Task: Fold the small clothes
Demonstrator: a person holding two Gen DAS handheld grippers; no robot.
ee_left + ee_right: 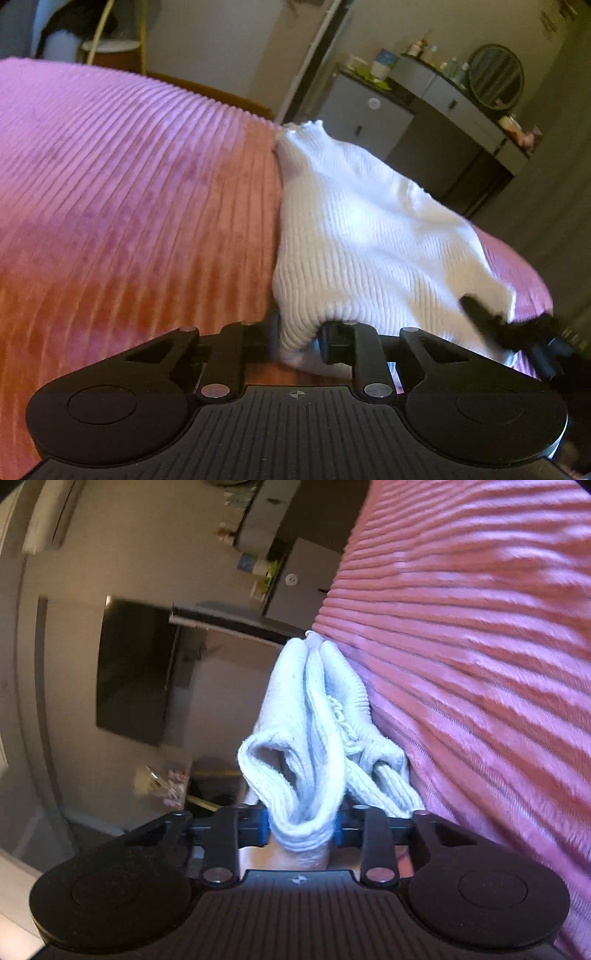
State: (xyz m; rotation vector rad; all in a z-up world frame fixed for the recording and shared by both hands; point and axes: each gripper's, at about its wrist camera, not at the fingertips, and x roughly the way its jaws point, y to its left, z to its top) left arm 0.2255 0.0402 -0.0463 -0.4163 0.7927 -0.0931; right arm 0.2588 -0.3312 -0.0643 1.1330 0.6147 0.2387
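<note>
A small white ribbed knit garment [369, 236] is held stretched above a pink ribbed bedspread [129, 192]. My left gripper [299, 339] is shut on its near corner. My right gripper [301, 825] is shut on another bunched edge of the same white garment [314, 738], which hangs in folds from the jaws beside the bedspread [480, 664]. The right gripper's black fingers [480, 314] show in the left wrist view at the garment's right corner.
The bed fills the left of the left wrist view. Behind it stand a grey cabinet with a round mirror [495, 75] and bottles. The right wrist view shows a dark wall screen [133, 672], a shelf and clutter on the floor.
</note>
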